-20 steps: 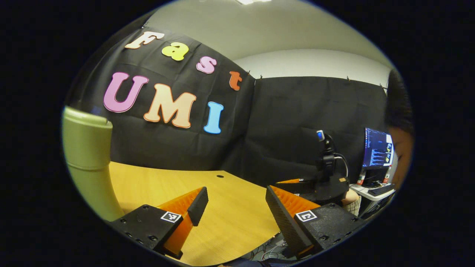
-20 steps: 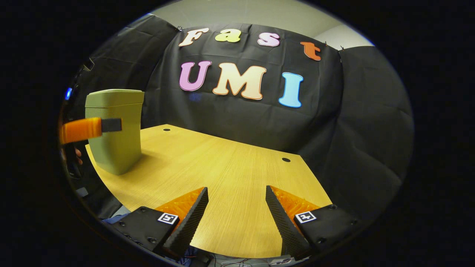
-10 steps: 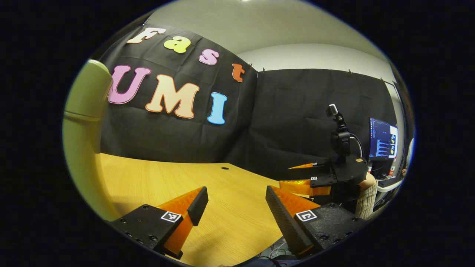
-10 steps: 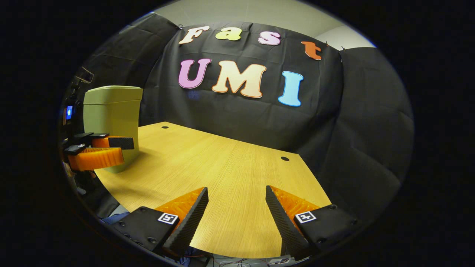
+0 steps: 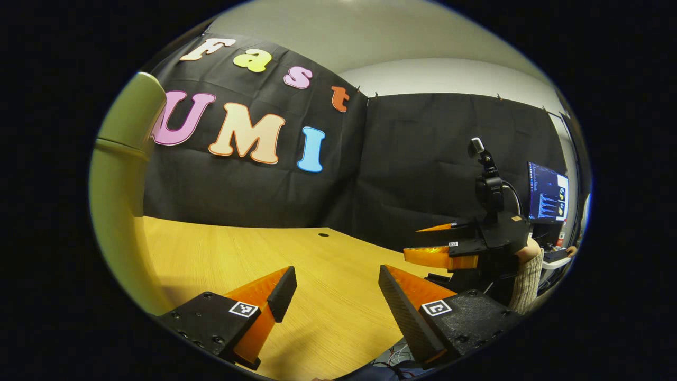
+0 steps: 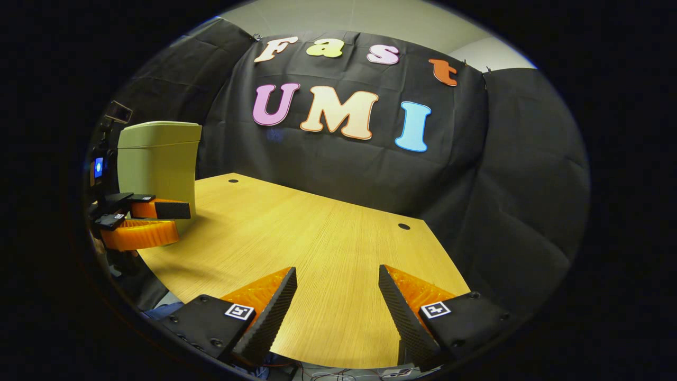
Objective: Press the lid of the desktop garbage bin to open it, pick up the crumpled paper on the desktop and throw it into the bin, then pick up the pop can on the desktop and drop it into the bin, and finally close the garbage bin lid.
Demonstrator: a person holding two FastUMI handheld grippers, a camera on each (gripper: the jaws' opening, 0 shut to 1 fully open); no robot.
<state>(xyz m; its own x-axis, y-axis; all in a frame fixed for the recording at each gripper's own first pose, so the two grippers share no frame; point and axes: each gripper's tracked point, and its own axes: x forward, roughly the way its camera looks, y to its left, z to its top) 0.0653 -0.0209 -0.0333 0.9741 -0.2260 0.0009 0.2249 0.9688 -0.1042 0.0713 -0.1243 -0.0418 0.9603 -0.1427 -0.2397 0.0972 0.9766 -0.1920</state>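
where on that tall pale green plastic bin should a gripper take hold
Probably not a pinch: the pale green plastic bin stands upright and looks wider than the open left gripper beside it. Come from above and press its closed flat lid.

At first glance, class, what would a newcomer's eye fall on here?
The pale green garbage bin, lid shut, stands at the far left of the wooden table. The left hand-held gripper hovers open just beside it. The right hand-held gripper is open over the table's near edge.
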